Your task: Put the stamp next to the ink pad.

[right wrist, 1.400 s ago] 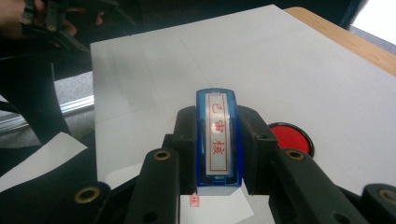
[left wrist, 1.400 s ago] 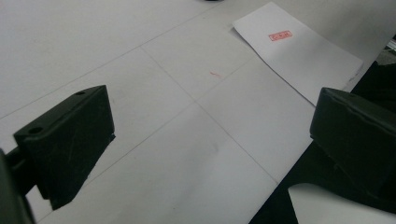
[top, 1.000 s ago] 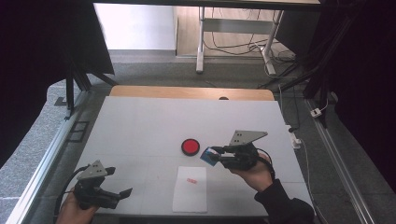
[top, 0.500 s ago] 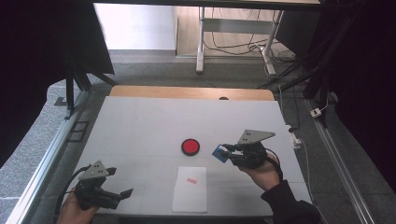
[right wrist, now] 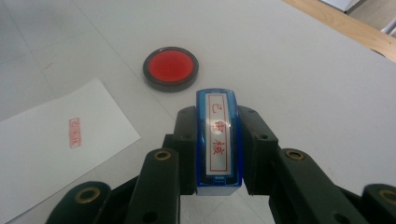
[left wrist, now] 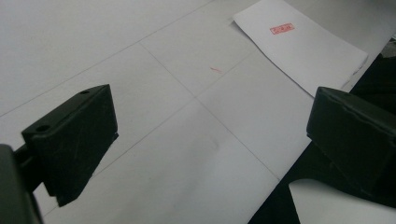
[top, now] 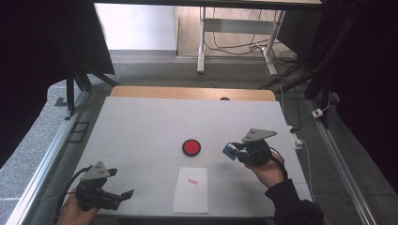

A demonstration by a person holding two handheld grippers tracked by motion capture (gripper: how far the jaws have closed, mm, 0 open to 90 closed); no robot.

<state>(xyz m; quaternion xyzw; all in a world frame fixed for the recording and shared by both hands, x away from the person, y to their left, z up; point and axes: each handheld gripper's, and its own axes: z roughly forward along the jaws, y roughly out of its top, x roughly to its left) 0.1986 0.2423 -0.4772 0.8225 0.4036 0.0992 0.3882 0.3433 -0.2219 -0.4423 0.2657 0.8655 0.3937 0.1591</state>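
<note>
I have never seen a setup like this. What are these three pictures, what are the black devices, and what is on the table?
A person holds a hand-operated gripper in each hand. The high view looks down on the white table. The other two pictures come from cameras riding on each gripper. The right gripper is shut on a blue stamp. The left gripper is open and holds nothing. On the table lie a round red ink pad and a sheet of paper that bears a red stamp mark.
</note>
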